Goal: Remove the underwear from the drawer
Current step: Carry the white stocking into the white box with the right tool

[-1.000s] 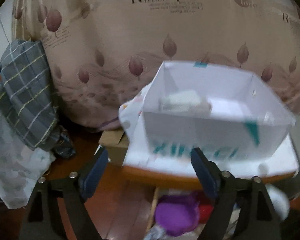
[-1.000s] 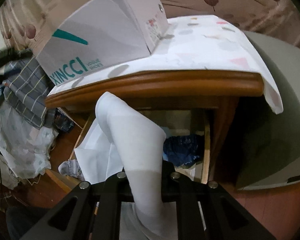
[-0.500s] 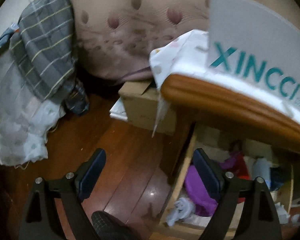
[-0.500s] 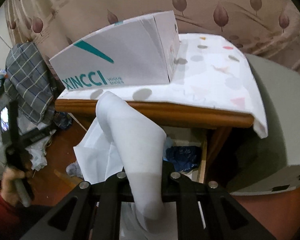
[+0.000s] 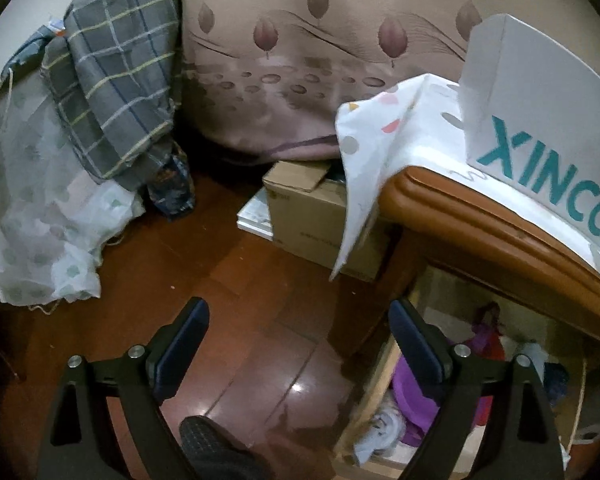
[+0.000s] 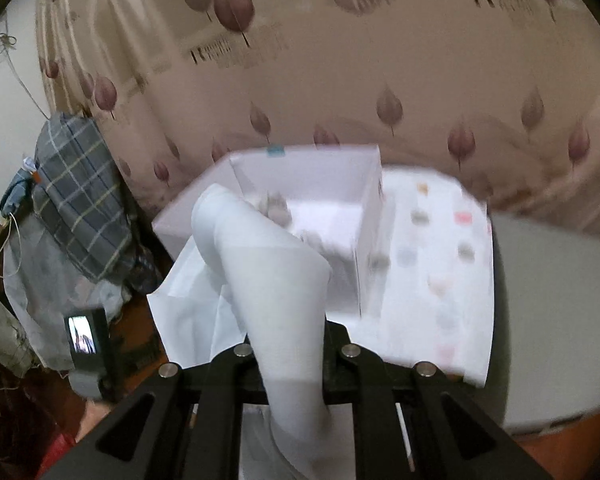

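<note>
Right hand-held gripper (image 6: 290,364) clenched on white garment (image 6: 268,280) — raised above box (image 6: 364,208) on worktop | left hand-held gripper (image 5: 300,344) released, jaws just widening, empty, beside open drawer (image 5: 384,380) | I'd clear the box rim, then lower gently.

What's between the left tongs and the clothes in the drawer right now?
Left wrist view: only the drawer's wooden side rail. The open left tongs hang over bare floor beside the drawer; the purple garment lies just past the rail.
</note>
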`<state>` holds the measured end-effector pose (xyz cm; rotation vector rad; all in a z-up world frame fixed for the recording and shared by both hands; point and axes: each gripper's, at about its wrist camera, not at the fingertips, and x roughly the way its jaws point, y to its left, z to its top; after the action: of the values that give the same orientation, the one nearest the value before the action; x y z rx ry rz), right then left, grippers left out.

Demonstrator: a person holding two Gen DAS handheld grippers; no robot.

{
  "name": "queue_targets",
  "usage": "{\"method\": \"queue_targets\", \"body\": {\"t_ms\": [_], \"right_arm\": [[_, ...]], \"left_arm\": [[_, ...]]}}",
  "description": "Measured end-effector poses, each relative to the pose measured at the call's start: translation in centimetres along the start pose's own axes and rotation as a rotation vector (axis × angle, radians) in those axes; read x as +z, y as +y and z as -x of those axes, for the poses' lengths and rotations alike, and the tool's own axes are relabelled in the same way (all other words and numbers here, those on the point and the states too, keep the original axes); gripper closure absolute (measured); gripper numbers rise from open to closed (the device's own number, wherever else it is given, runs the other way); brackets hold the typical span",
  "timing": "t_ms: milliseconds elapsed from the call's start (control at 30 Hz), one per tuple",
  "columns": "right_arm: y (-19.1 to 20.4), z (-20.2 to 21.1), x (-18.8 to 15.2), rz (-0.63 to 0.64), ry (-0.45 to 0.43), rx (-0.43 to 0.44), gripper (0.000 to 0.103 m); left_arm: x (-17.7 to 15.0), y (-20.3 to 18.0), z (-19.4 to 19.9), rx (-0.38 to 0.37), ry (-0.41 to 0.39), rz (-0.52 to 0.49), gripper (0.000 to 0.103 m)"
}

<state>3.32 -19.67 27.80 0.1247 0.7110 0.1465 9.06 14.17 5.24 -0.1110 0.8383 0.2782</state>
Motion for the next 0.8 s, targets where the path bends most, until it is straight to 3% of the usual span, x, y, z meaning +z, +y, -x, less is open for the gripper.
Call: {"method": "queue_targets", "body": {"t_ms": [200,333,467,800], "right_arm": [[2.2,-1.8,8.5,0.064,-0.059,-0.038,0.092],[4.1,-4.6,12.2,0.114,-0.057,-0.068,0.092],[5.3,-8.5,13.9,0.151,-0.011,-0.108,0.092],[4.1,-18.3,13.1,0.155,0.121,-0.211,0.092]], "left_arm": [[0.7,1.5,-0.6,0.001,0.019,0.056,0.012],[1.2,2.5,-1.0,0.003,0.034,0.096,0.012],[1.4,3.1,-1.1,-0.005,0.04,0.116,0.012],[1.6,4.1,-1.5,-0.017,0.063,0.156,0.012]]}}
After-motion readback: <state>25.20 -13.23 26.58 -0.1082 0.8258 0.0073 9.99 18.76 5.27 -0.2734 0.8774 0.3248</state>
